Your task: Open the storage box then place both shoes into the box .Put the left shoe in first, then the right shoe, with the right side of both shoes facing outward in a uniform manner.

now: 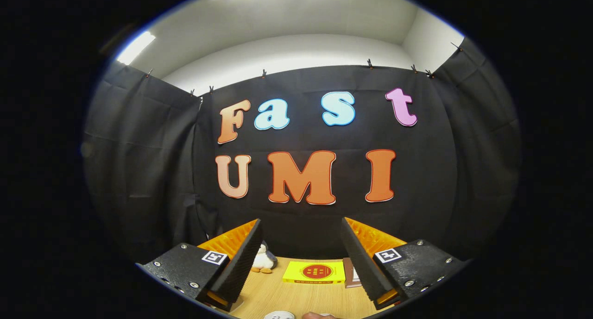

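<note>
held level over the wooden table [296,298], facing the black wall and well above the work. still to find: storage box and shoes, nowhere ahead, so best tipped down and swept slowly before reaching. beyond the fingers, a yellow book [314,272], then a small penguin toy [264,259] (neither wanted). gripper [300,259] spread wide, grasping nothing; good for the lid.
</note>
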Demonstrator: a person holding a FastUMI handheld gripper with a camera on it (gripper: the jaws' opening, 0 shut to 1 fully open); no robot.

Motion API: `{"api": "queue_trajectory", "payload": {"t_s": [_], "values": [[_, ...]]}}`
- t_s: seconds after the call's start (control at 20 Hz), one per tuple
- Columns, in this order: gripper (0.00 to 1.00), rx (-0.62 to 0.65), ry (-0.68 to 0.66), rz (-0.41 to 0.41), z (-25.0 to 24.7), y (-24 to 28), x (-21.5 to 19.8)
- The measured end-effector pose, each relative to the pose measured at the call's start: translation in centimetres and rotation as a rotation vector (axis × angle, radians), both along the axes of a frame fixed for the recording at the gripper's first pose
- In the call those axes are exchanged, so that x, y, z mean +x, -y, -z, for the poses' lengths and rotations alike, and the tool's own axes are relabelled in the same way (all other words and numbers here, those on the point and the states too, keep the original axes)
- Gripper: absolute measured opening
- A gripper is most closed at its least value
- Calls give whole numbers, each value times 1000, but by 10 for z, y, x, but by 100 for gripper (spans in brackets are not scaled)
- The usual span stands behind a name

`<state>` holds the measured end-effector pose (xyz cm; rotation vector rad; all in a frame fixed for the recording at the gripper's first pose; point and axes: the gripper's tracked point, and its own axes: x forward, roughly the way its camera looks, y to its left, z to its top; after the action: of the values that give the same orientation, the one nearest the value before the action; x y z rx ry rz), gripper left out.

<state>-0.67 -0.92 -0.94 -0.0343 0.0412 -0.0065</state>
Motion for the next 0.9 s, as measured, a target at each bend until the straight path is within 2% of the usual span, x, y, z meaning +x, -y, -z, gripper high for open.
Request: {"api": "queue_trajectory", "payload": {"t_s": [0.35, 0.65, 0.9], "values": [[100, 50, -122, -57, 41, -20, -4], [99, 155, -302, -210, 103, -68, -14], [98, 214, -503, -283, 170, -97, -26]]}}
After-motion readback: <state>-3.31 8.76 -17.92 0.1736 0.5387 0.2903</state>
